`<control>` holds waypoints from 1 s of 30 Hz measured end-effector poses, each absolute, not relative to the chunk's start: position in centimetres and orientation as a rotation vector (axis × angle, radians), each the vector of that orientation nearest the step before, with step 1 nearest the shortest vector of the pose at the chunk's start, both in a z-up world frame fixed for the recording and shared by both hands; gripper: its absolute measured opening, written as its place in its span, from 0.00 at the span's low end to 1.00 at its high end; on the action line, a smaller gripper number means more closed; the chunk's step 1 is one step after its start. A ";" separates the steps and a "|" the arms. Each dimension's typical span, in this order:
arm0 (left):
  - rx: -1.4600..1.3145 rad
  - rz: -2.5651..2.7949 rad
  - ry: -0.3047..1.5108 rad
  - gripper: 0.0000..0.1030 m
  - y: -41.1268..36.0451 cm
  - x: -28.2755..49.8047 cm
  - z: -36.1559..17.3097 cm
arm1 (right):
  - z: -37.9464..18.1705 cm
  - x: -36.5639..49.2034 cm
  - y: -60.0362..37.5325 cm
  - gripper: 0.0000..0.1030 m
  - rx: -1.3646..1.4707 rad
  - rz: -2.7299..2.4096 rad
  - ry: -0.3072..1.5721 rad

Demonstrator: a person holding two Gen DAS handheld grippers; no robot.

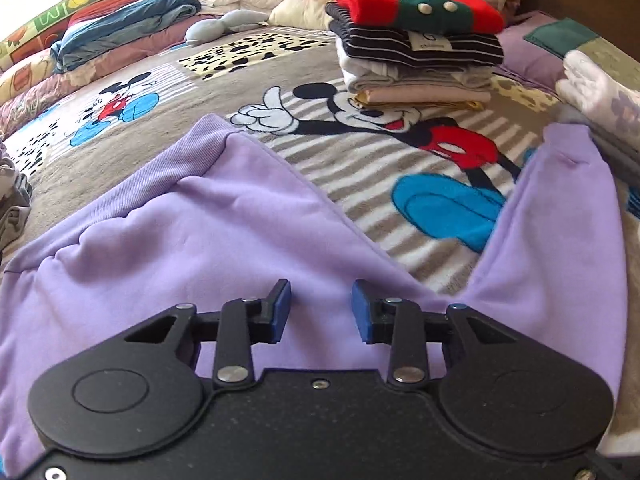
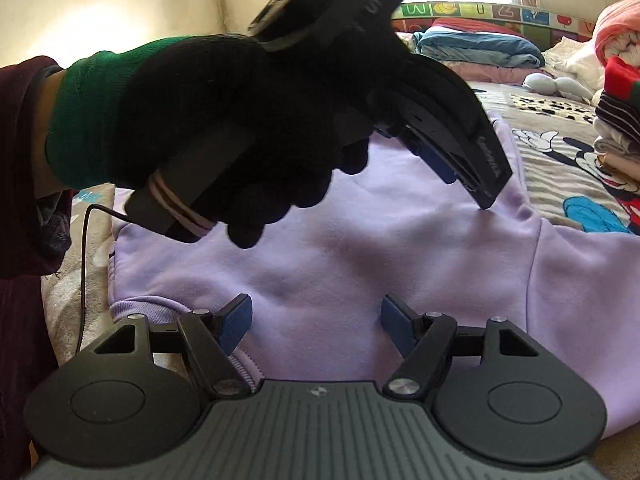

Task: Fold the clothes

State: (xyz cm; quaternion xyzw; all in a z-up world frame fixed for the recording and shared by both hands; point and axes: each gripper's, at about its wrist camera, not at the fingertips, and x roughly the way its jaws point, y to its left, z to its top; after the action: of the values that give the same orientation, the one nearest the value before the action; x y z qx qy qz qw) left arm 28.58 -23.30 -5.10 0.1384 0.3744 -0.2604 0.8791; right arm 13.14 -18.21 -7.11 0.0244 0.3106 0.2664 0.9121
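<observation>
Both claws empty: left gripper [image 1: 320, 310] jaws part-open, right gripper [image 2: 316, 326] jaws wide, each hovering over the lilac fleece sweatshirt [image 1: 208, 240] spread flat on the cartoon-print blanket [image 1: 340, 168], sleeves splayed far, likely ready for folding. Folded clothes stack [image 1: 416, 52] sits far right.

A plain lilac sweatshirt [image 1: 192, 248] lies on a grey striped cartoon-mouse blanket [image 1: 340, 160], near a stack of clothes [image 1: 416, 52] topped red and green, then black-and-white stripes.
</observation>
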 end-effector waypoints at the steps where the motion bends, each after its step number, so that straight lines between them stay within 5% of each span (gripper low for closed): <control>1: 0.271 -0.528 0.784 0.32 -23.6 30.0 -5.2 | -7.2 13.3 -18.2 0.75 0.053 0.555 0.644; 18: 0.056 -0.274 0.869 0.31 -25.0 46.6 -5.9 | -8.4 14.1 -17.8 0.92 0.067 0.618 0.653; 30: -0.076 -0.297 0.760 0.31 -18.5 41.9 -0.8 | -8.3 13.8 -17.7 0.94 0.073 0.630 0.641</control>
State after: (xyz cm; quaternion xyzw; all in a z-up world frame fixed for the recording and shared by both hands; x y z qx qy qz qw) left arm 41.88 -18.45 -0.83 -0.0371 0.3697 -0.1442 0.9172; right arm 13.82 -17.69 -8.27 0.0351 0.3096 0.3044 0.9001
